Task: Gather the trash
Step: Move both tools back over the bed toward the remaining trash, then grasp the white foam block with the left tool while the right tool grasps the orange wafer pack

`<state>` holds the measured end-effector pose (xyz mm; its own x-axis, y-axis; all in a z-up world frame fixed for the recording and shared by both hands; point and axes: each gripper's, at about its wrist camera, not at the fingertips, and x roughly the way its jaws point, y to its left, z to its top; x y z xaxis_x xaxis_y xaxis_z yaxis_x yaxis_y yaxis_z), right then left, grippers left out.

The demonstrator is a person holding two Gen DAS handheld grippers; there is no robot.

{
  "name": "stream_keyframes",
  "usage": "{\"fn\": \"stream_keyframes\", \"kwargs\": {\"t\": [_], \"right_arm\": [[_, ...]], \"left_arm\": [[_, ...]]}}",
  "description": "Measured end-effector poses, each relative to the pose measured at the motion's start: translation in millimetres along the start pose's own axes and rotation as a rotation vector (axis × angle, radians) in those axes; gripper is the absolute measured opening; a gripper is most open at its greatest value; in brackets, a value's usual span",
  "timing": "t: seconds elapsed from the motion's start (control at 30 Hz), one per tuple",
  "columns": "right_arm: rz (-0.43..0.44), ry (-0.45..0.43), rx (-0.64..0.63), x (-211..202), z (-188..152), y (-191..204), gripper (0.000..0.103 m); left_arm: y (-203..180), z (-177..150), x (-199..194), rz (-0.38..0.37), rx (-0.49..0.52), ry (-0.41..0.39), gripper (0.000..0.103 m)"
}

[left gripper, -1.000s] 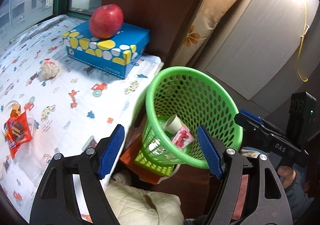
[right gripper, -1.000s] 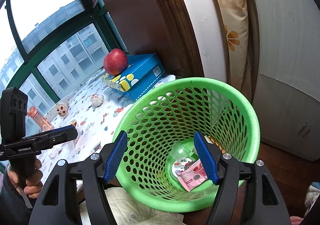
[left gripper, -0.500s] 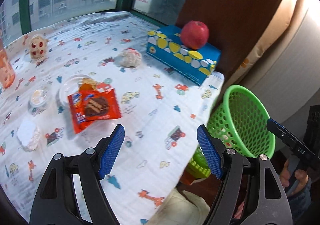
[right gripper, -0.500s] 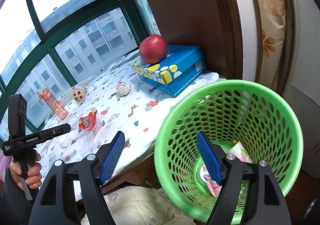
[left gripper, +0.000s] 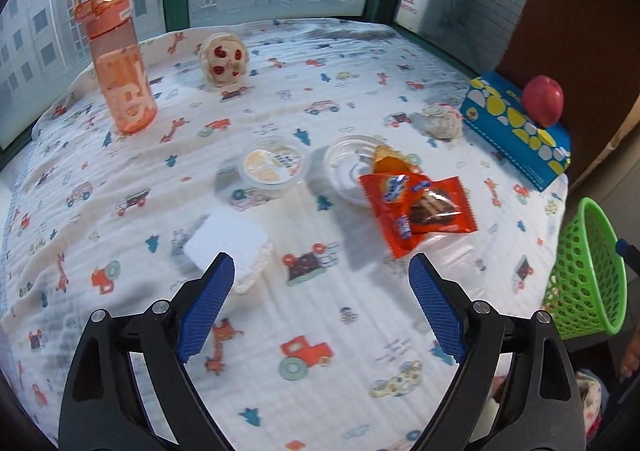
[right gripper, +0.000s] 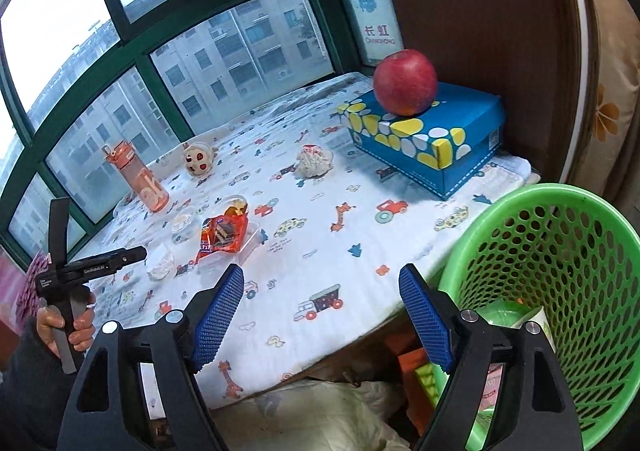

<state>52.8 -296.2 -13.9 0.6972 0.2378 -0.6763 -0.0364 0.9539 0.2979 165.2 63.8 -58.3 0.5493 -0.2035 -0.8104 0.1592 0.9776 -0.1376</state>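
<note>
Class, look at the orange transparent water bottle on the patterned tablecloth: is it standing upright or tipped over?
Upright. The orange transparent water bottle stands on its base on the patterned tablecloth, with its lid and carry loop at the top, in both views.

Home: bay window (right gripper: 224, 51), printed cloth (left gripper: 320, 311), pillow (right gripper: 612, 91).
</note>
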Motion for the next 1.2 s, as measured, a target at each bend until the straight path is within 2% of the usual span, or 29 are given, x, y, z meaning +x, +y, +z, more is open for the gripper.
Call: {"fn": "stream_keyframes", "kwargs": {"t": [0.1,0.23,0.47,0.63,0.97,1.1,1.2], "right_arm": [[0.015,0.017,-0.016,12.4,4.3,13.2,0.079],[0.031,0.037,-0.042,28.0,9.2,31.1,0.081],[0.061,0.079,-0.078,55.6,16.0,59.3,0.083],[0.074,0.112,-0.087,77.4,19.8,74.9,0.084],[0.073,0.174,-0.137,121.1,30.6,110.7,0.089],[0.066,0.204,-0.175,142.2,33.3,124.2,0.090],[0.056,0.230,-0.195,159.1,32.9,132.3,0.090]], "left_arm": [[20.8,-2.3,9.7,0.025,0.001,0.018,0.091],[41.8,-3.9,24.1,0.021,-0.006,0.050,0.092],[58.3,-1.1,44.4,0.015,0.029,0.079,0.095],[61.4,3.4,57.8,0.008,0.073,0.103,0.095],[67.7,5.0,76.8,-0.033,0.090,0.124,0.094],[69.7,3.3,79.4,-0.059,0.088,0.123,0.093],[71.1,1.6,83.8,-0.070,0.088,0.131,0.087]]}}
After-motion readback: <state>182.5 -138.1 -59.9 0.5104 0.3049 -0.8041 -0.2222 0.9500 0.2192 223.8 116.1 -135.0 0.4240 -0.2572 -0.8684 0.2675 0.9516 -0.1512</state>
